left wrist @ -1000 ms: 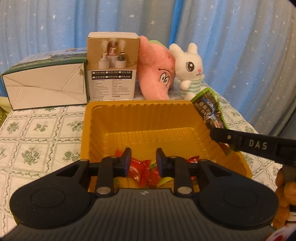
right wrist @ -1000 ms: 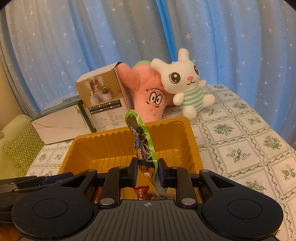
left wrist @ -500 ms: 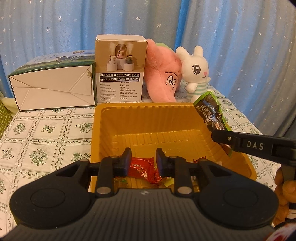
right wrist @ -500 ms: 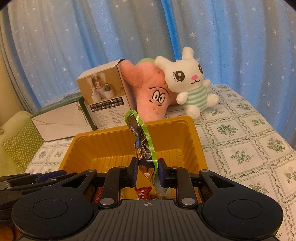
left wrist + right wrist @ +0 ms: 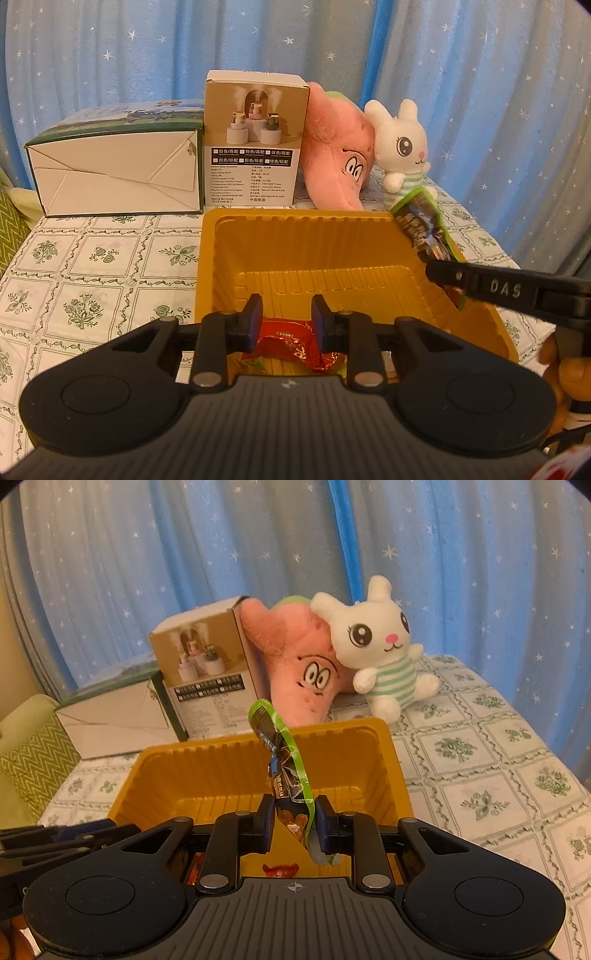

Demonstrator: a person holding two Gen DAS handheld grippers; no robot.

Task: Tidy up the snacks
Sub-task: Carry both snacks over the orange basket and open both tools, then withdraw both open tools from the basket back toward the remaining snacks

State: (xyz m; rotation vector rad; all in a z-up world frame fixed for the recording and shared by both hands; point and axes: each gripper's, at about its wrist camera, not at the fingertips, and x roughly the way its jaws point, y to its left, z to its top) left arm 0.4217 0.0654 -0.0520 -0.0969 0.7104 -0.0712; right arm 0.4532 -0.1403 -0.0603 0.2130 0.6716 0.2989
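Observation:
A yellow plastic tray (image 5: 295, 225) sits on the flowered tablecloth straight ahead of both grippers. My left gripper (image 5: 287, 319) hangs over the tray's near end, shut on a red foil candy (image 5: 291, 339). More wrapped candies lie on the tray floor under it, mostly hidden. My right gripper (image 5: 295, 812) is shut on a green-edged dark snack packet (image 5: 284, 775) that stands upright above the tray (image 5: 207, 760). From the left wrist view, that packet (image 5: 421, 225) pokes up over the tray's right rim, with the right gripper's black fingers (image 5: 480, 284) pinching it.
Behind the tray stand a white and green carton (image 5: 110, 173), a brown humidifier box (image 5: 255, 147), a pink plush (image 5: 336, 155) and a white rabbit plush (image 5: 402, 147). Blue starred curtains close the back. A green zigzag cushion (image 5: 33, 753) lies left.
Both grips are unchanged. In the left wrist view the tray and boxes sit slightly further right than a second ago; the packet stays upright over the tray.

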